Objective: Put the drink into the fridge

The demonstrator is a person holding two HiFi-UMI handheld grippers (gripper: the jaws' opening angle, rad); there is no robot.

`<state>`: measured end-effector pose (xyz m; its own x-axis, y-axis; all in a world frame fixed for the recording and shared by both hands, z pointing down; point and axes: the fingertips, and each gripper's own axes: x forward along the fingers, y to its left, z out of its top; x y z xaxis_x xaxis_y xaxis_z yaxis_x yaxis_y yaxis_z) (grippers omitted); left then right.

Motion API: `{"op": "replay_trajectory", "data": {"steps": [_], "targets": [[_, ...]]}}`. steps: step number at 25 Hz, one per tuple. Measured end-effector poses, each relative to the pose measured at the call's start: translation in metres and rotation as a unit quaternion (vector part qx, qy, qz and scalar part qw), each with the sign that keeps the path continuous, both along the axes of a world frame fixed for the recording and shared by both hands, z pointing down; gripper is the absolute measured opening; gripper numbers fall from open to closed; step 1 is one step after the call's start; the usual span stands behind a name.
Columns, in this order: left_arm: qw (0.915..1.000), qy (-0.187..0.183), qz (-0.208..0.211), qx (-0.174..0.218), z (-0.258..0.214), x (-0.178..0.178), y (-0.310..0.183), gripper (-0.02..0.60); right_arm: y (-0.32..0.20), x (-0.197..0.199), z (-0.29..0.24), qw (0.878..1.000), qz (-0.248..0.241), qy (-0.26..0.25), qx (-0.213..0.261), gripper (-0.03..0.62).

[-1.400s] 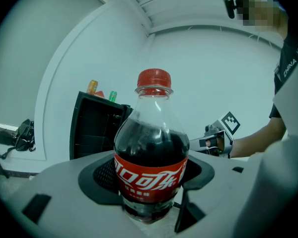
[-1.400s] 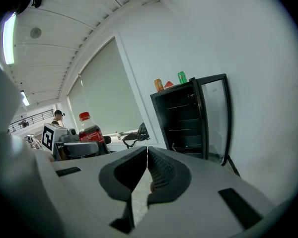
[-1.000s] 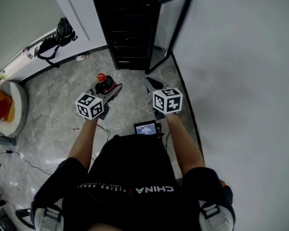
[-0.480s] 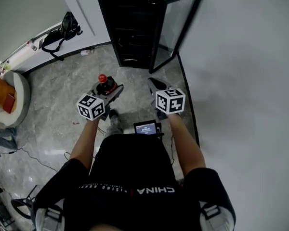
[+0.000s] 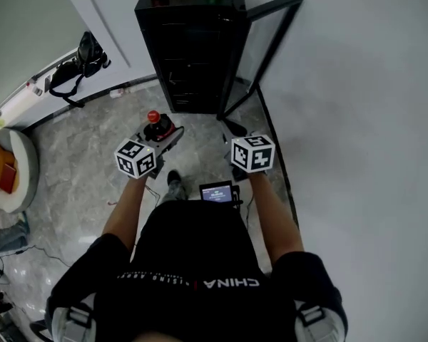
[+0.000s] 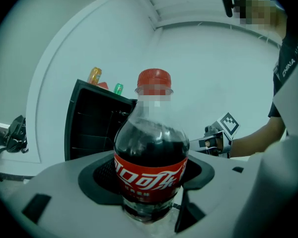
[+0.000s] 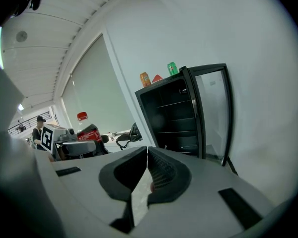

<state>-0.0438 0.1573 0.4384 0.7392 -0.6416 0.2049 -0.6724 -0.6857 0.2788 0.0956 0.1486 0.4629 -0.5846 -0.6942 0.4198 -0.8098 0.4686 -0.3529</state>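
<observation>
Short of the fridge [image 5: 189, 48], door [image 5: 262, 45] open: left gripper [image 6: 150, 195] clamps the cola bottle [image 6: 151, 148] upright, prob. for carrying to a shelf; right gripper [image 7: 145, 177], jaws together w/ nothing between, rides alongside, nearer the door.

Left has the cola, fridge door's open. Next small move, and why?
Probably carry the cola bottle forward toward the fridge. The left gripper is shut on it, upright. The door stands open, the fridge is some way ahead, and the right gripper is shut and empty.
</observation>
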Motion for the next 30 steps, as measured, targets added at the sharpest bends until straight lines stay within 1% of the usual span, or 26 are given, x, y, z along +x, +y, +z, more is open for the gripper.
{"op": "replay_trajectory", "data": {"steps": [4, 8, 12, 16, 20, 23, 30], "targets": [[0.9998, 0.003, 0.02, 0.002, -0.007, -0.02, -0.047, 0.318, -0.043, -0.018, -0.009, 1.0, 0.022, 0.002, 0.001, 0.017], [0.9993, 0.005, 0.037, 0.001, -0.011, -0.045, -0.092, 0.318, -0.083, -0.046, -0.011, 0.999, 0.034, 0.002, -0.003, 0.017], [0.9987, 0.004, 0.05, 0.004, -0.013, -0.073, -0.12, 0.318, -0.106, -0.075, -0.013, 0.999, 0.045, 0.004, -0.004, 0.017], [0.9982, 0.005, 0.059, 0.005, -0.011, -0.09, -0.143, 0.318, -0.122, -0.092, -0.011, 0.999, 0.051, 0.012, -0.007, 0.017], [0.9979, 0.017, 0.062, -0.01, -0.002, -0.09, -0.156, 0.318, -0.133, -0.091, -0.006, 0.998, 0.057, 0.018, -0.017, 0.017], [0.9976, 0.019, 0.064, -0.017, 0.004, -0.084, -0.164, 0.318, -0.146, -0.087, 0.001, 0.998, 0.057, 0.018, -0.026, 0.017], [0.9985, 0.018, 0.045, -0.025, 0.008, -0.061, -0.195, 0.318, -0.184, -0.078, 0.011, 0.999, 0.024, 0.011, -0.034, 0.017]]}}
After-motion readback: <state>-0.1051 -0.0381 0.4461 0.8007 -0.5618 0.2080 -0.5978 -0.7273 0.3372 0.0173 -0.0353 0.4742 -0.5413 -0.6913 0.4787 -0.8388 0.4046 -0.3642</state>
